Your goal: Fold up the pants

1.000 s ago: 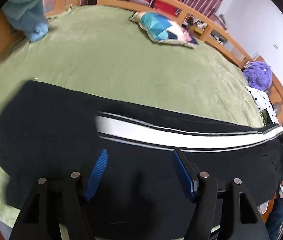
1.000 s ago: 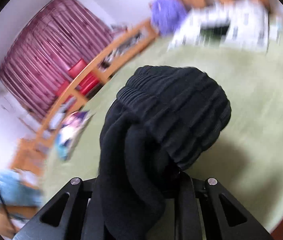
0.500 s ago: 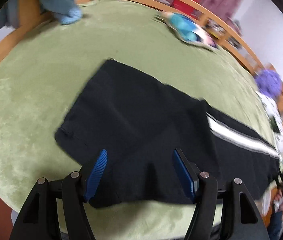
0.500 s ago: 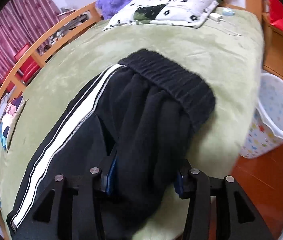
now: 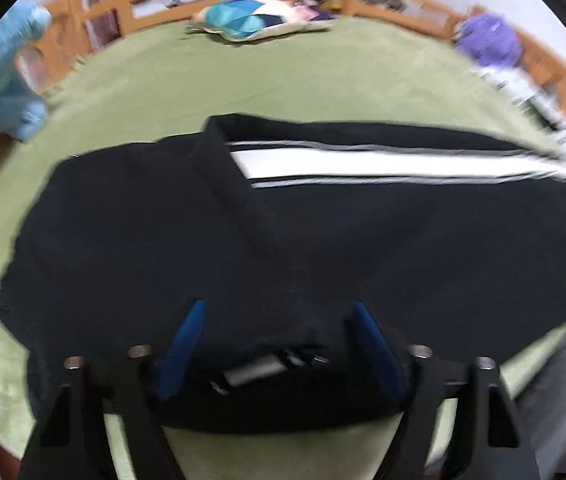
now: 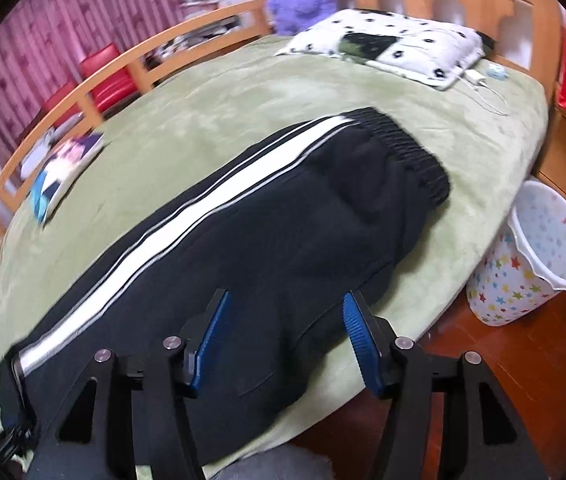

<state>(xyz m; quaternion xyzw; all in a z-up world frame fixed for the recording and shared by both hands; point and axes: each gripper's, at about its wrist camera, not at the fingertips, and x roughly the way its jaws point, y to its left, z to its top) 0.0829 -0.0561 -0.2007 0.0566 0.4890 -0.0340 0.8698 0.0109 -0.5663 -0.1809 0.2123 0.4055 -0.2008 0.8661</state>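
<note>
We see black track pants [image 6: 283,216] with a white side stripe lying flat on the green bedspread [image 6: 243,96]. Our left gripper [image 5: 279,328] hovers over them, its jaws apart and just closing, gripping nothing. Our right gripper [image 6: 283,320] has just been opening, its blue pads [image 6: 357,328] clear of the cloth below.

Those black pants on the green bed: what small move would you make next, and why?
Probably bring the left claw, its jaws just closing, down onto the near edge of the pants. They lie flat on the bed, one leg folded over, and both claws hold nothing.
</note>
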